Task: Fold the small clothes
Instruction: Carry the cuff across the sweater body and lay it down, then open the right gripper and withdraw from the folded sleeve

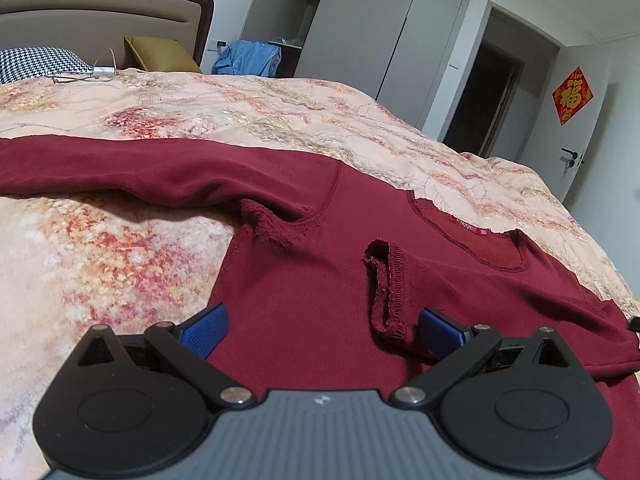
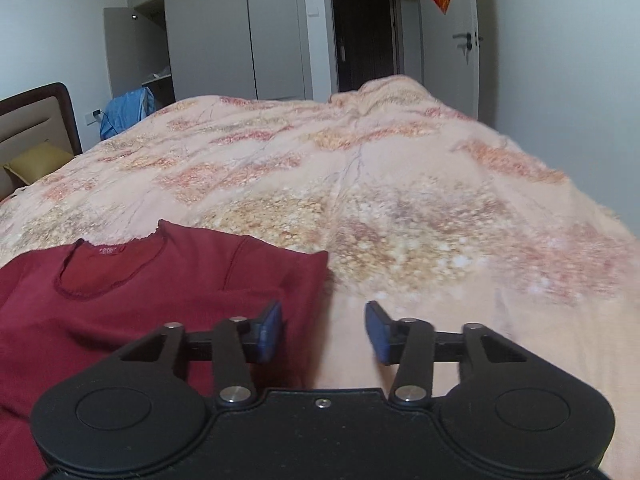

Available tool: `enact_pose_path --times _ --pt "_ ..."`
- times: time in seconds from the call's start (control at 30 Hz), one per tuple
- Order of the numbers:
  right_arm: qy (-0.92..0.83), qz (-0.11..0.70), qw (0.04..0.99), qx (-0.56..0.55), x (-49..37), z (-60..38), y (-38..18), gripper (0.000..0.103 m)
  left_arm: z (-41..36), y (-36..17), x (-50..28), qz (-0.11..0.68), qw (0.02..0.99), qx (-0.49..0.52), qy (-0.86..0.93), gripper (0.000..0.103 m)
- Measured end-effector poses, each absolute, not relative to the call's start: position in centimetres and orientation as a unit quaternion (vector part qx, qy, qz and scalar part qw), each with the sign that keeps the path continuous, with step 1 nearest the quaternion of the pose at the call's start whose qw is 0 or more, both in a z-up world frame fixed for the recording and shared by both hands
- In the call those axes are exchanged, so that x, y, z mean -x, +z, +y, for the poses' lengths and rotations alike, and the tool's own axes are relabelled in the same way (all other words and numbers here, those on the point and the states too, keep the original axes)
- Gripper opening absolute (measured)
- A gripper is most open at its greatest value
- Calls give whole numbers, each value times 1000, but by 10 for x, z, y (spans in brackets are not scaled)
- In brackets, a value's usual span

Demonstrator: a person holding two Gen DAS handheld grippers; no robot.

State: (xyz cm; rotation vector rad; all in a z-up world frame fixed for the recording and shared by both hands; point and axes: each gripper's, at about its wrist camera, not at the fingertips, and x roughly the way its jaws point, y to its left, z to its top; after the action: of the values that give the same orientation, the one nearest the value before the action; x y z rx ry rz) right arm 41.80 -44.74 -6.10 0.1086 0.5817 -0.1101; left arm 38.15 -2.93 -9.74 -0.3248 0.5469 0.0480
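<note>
Bedroom w/ floral quilt covering the bed; wardrobe and open door lying beyond. Red top is lying flat on quilt, neckline facing far side, one sleeve stretching out along the bed to the left; the other is folded over the body, cuff showing. Left gripper is hovering over top, jaws spread, holding nothing. Right gripper is hanging at top's right edge, jaws apart, empty. Yellow pillow near headboard.

left wrist: low, near shirt | right wrist: low, shares it
</note>
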Motion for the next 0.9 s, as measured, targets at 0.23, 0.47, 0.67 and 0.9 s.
enact_pose_path --times 0.23,0.47,0.67,0.9 --pt "-24 285 955 80 -360 -432 -70 53 -30 -97 -381 269 950 157 25 103" --pt "2 290 934 208 -368 -395 -87 47 -31 -98 -382 269 950 155 25 103" --pt "-19 260 931 254 -368 -375 -85 6 -30 -98 -382 269 950 155 26 103" --pt "-77 313 946 41 -358 -400 -90 5 -30 -98 -382 270 950 154 26 103"
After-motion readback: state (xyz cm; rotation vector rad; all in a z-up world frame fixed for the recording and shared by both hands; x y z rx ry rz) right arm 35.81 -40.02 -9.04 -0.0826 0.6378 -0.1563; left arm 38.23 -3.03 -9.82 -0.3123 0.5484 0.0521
